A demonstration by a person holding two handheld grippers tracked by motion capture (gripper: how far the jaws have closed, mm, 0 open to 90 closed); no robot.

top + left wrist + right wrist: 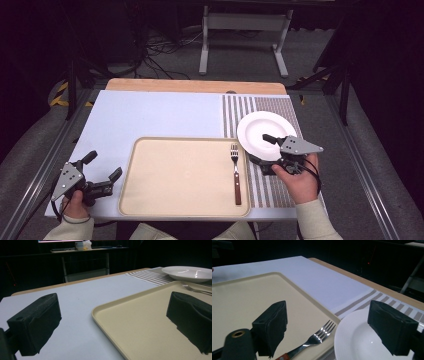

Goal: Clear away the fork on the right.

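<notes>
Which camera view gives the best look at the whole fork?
The high view: the fork lies entire there, tines to brown handle, along the right edge of the beige tray. The right gripper view shows its tines and part of the handle close up. The left gripper view shows its tines behind a jaw.

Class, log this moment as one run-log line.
right gripper: open at plate rim | left gripper: open, off tray | fork: on tray

Beige tray [180, 175] on pale mat [150, 115], perhaps cables [160, 50] on floor beyond
</notes>
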